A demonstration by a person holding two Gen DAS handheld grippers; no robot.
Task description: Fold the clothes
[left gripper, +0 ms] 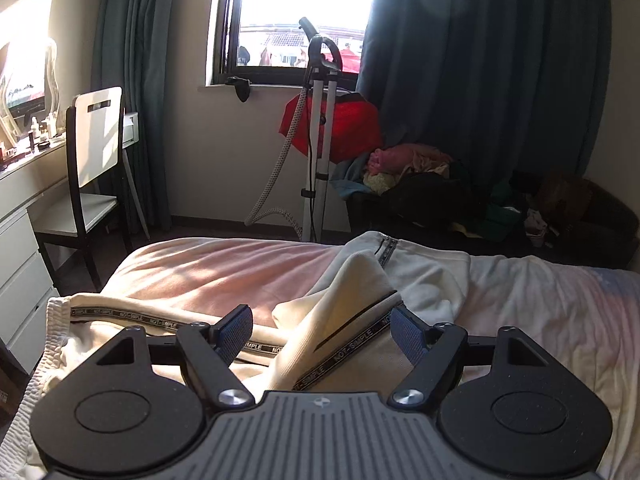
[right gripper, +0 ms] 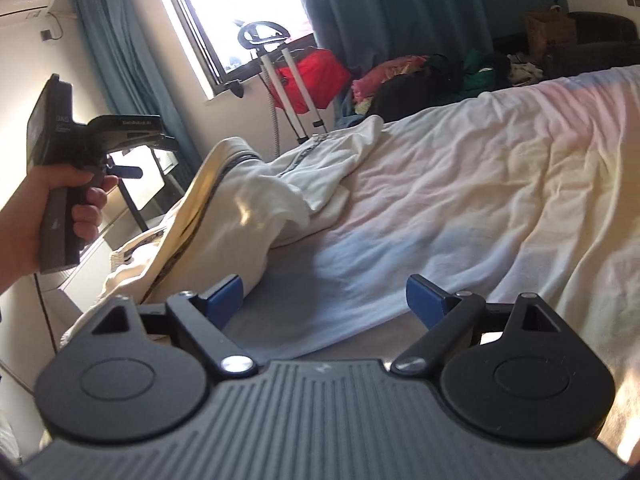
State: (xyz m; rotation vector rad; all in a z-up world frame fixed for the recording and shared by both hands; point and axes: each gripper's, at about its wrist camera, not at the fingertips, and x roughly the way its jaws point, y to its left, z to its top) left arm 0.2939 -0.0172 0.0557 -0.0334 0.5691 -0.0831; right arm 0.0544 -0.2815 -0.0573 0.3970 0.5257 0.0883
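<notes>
Nearest in the left wrist view, left tongs (left gripper: 322,334) spread wide, blue pads (left gripper: 236,332) at 9 and 3 o'clock, clamping nothing; a raised fold of the cream trousers (left gripper: 348,320) standing up between them, brushing the 3 o'clock pad or just in front of it, hard to tell which. Black tape lettered NOT-SIMPLE running along the seam (left gripper: 344,350). Ribbed elastic waistband (left gripper: 36,376) trailing toward 8 o'clock at the bed's edge. Rest of the garment rumpled toward 1 o'clock across the pinkish-white bed sheet (left gripper: 560,320).

In the right wrist view, right tongs (right gripper: 324,304) likewise gaping wide and holding nothing, hovering over bare sheet (right gripper: 480,208); trousers (right gripper: 256,200) heaped at 11 o'clock, their near edge just beside the left-hand pad (right gripper: 226,294). At 9 o'clock, the person's left hand (right gripper: 76,204) wrapped round the handle of the other device.

Beyond the foot of the bed in the left wrist view: white chair (left gripper: 92,168) at 10 o'clock, tucked beside a white worktop with drawers (left gripper: 20,216) carrying small bottles, mirror above. At 12 o'clock a garment steamer on its pole (left gripper: 318,132), hose looping to the floor, red cloth (left gripper: 348,128) draped behind it. At 1 to 2 o'clock a pile of mixed clothes (left gripper: 412,168) on a dark seat. Farthest, bright window (left gripper: 304,16) flanked by teal curtains (left gripper: 488,60)
</notes>
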